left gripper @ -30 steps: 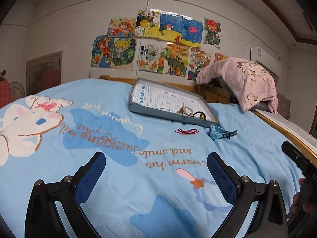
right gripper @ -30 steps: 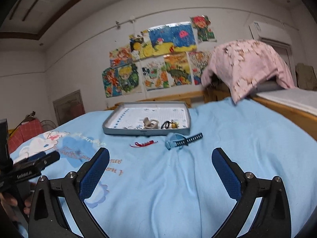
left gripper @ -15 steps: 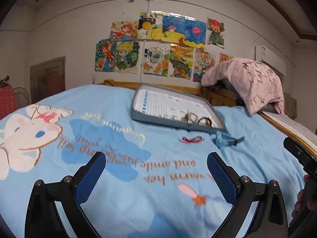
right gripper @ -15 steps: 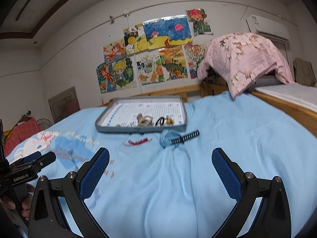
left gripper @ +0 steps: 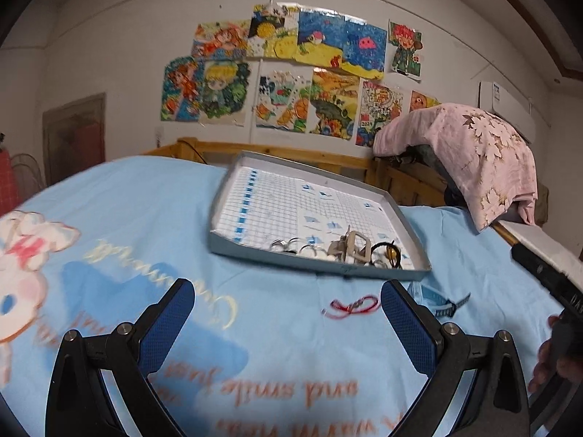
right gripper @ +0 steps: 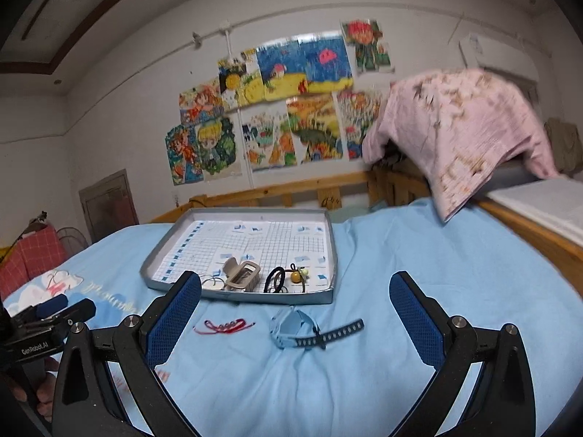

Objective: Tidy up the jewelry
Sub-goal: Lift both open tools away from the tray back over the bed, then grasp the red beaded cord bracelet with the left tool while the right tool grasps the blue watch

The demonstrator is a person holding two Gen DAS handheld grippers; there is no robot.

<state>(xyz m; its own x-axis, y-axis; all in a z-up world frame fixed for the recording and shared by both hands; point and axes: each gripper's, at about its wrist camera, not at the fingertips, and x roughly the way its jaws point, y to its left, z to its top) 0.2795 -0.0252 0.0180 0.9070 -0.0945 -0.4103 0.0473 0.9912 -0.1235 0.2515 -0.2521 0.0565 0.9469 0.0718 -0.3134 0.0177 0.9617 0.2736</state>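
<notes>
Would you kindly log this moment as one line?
left gripper open | right gripper open | red string, watch on bed | tray beyond

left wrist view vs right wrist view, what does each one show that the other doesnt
Only the left wrist view shows the bunny print and orange lettering on the sheet. Only the right wrist view shows the whole blue watch, half hidden in the left. Both share the grey tray, the red string bracelet, and open, empty fingers.

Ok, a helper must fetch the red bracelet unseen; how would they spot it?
On the blue bedsheet, look just in front of the grey tray. The red bracelet lies left of the blue watch: thin, red cord, nothing else there red.
</notes>
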